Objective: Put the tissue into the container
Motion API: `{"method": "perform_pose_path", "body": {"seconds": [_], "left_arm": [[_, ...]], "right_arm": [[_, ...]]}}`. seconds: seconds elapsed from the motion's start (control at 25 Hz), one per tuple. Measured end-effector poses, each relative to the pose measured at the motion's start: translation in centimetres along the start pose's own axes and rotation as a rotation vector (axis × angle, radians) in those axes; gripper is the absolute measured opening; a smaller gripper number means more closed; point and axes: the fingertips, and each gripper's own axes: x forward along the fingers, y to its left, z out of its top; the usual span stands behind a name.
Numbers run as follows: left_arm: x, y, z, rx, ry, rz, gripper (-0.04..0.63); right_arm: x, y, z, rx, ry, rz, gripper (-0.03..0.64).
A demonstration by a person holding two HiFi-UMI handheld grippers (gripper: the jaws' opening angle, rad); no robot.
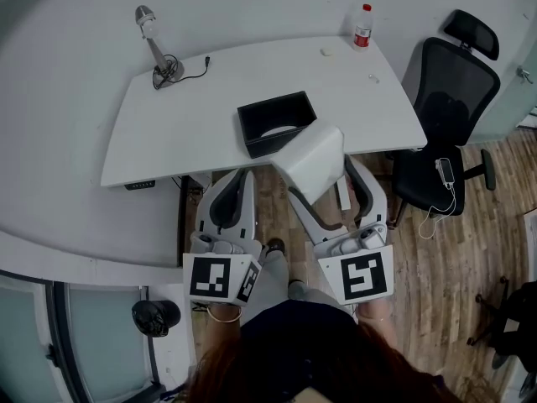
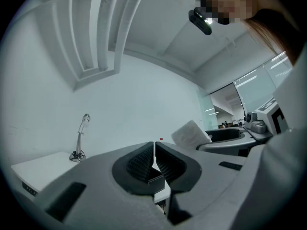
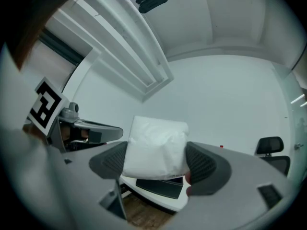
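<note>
While in right gripper (image 3: 155, 163), one tissue (image 3: 157, 140); one container (image 1: 270, 144).

The tissue pack (image 1: 312, 159) sits between the right gripper's (image 1: 323, 179) jaws, just before the container (image 1: 270, 146) on the desk (image 1: 168, 133). The left gripper (image 1: 235, 179) lies to its left, the desk lamp (image 1: 156, 47) ahead-left, the bottle (image 1: 362, 25) ahead-right, and the office chair (image 1: 445, 99) to the right.

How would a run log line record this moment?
right gripper: shut on tissue | left gripper: shut, empty | container: tissue not yet inside

white table (image 1: 168, 133), black container (image 1: 277, 122) near front edge, lamp (image 1: 158, 49) far left, bottle (image 1: 362, 26) far right
</note>
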Motion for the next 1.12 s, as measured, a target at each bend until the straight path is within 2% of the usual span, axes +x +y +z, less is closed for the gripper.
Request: {"method": "perform_pose_path", "body": {"seconds": [0.6,1.12], "left_arm": [[5.2,3.4,-1.3,-0.02,0.019,0.004,0.034],[9.5,7.7,-1.7,-0.035,0.014,-0.005,0.034]], "right_arm": [[5.9,-2.3,-1.6,0.004,0.033,0.003,0.399],[11.0,-3.2,-3.4,0.004,0.107,-0.012,0.399]]}}
